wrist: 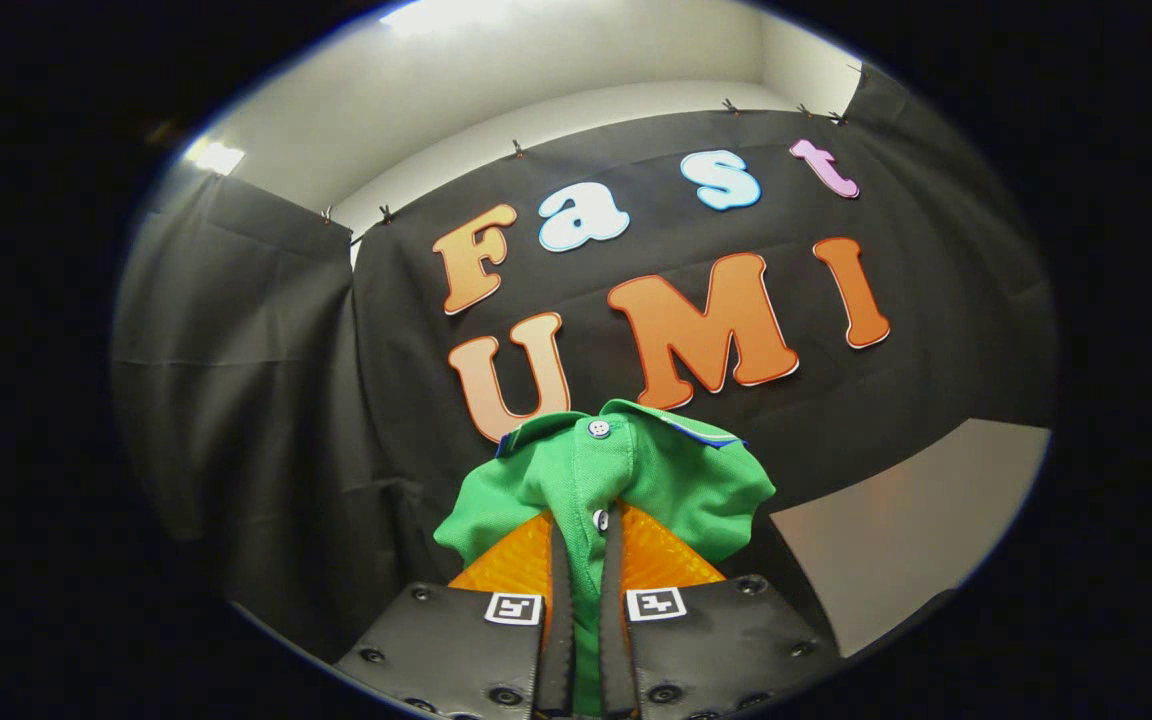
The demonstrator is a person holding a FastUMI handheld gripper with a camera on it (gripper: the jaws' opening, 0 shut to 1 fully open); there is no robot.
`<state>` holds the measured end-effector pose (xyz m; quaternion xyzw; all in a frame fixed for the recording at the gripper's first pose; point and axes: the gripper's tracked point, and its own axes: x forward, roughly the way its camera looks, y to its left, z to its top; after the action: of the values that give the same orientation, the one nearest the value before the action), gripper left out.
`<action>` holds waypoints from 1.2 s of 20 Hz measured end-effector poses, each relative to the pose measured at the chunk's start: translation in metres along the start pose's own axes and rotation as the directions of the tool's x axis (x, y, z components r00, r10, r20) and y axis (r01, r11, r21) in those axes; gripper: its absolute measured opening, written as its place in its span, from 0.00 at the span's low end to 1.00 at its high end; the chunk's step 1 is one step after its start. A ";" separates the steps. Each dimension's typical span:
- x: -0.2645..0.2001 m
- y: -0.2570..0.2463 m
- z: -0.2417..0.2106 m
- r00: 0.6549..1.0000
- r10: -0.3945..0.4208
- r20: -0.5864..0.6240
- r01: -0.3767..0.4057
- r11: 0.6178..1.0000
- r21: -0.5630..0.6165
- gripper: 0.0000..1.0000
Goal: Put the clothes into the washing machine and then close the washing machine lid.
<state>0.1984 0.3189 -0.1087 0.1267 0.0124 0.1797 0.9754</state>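
Green shirt (626, 480) | pinched between both fingers, bunched just ahead | gripper (584, 540) clenched on it

Dim booth, ceiling glare, fisheye warp

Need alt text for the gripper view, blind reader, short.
The gripper is shut on a green polo shirt, its jaws pinching the button placket so the collar bunches up just beyond them. Behind hangs the booth's black cloth wall, with a pale surface off to one side.
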 end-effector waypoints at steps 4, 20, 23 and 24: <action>0.038 0.018 -0.078 0.997 0.016 -0.070 -0.019 0.999 -0.045 0.17; 0.058 -0.021 -0.420 0.728 -0.094 -0.679 0.062 0.996 -0.072 0.18; 0.047 -0.024 -0.441 0.686 -0.115 -0.719 0.090 0.993 -0.073 0.18; 0.044 -0.024 -0.447 0.666 -0.117 -0.737 0.096 0.993 -0.071 0.18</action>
<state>0.2172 0.4213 -0.5463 0.0294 0.4110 0.1587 0.8972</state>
